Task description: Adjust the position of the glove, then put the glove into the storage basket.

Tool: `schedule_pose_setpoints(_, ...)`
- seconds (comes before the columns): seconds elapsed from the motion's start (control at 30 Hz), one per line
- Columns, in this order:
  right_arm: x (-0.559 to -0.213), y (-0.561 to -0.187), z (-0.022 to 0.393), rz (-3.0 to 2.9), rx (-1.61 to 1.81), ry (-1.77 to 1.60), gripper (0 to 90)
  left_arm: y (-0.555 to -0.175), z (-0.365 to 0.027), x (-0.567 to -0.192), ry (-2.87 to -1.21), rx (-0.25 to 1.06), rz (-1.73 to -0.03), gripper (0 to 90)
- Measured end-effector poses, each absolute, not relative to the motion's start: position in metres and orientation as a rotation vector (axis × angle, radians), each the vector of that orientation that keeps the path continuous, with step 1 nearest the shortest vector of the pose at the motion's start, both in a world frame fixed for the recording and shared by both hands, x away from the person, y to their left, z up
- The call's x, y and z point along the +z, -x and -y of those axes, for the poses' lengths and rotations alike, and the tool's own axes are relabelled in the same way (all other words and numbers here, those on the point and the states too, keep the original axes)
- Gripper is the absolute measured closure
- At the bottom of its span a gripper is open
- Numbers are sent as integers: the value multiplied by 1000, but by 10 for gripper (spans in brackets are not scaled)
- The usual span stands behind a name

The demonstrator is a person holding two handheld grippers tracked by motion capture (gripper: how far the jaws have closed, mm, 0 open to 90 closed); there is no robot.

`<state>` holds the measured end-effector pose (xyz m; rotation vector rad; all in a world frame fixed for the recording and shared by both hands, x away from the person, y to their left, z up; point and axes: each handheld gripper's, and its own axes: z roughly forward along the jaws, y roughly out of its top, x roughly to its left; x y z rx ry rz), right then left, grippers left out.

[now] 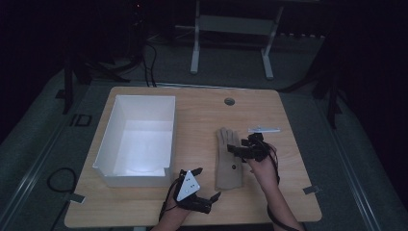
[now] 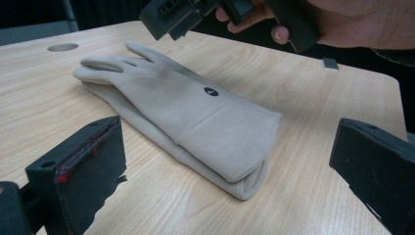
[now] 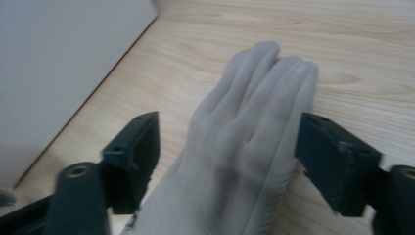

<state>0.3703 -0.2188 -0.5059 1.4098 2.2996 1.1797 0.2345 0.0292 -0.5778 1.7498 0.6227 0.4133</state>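
- Lying flat on the wooden table (image 1: 202,103), a beige glove (image 1: 228,159) sits right of the white box (image 1: 137,139), fingers pointing away from the person, cuff toward them.
- right gripper (image 1: 239,147) hovers over the glove's finger end, jaws spread wide; the right gripper view shows the glove fingers between the jaws, pads not pressing on them.
- left gripper (image 1: 206,183) near the table's front edge, just left of the cuff, jaws wide apart, nothing between them; glove cuff lies ahead of them in the left gripper view.
- Glove looks doubled: a second layer shows under the cuff in the left gripper view; one folded glove or a pair, can't tell.
- Small dark mark (image 2: 211,91) on the glove back, too small to read.
- Thin grey piece (image 1: 263,129) on the table beyond the right gripper, unclear what it is.
- Box inside partly hidden by its near wall.
- Room beyond the table very dark, mostly unreadable; forearms cut off at the bottom edge.
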Motion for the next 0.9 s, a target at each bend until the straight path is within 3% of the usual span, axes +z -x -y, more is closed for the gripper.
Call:
schedule_pose_setpoints(0.1,-505,-369,222,-2328,1229,-1354,169,-232,-26,-577,-1758,476,-657,5)
schedule_pose_setpoints(0.37,-503,-368,232,-2381,1186,-1128,181,-229,-21,-577,-1802,530,-645,5)
schedule_pose_setpoints(0.9,-486,-370,267,-2414,1230,-1183,136,-247,-12,-559,-1962,354,-583,22)
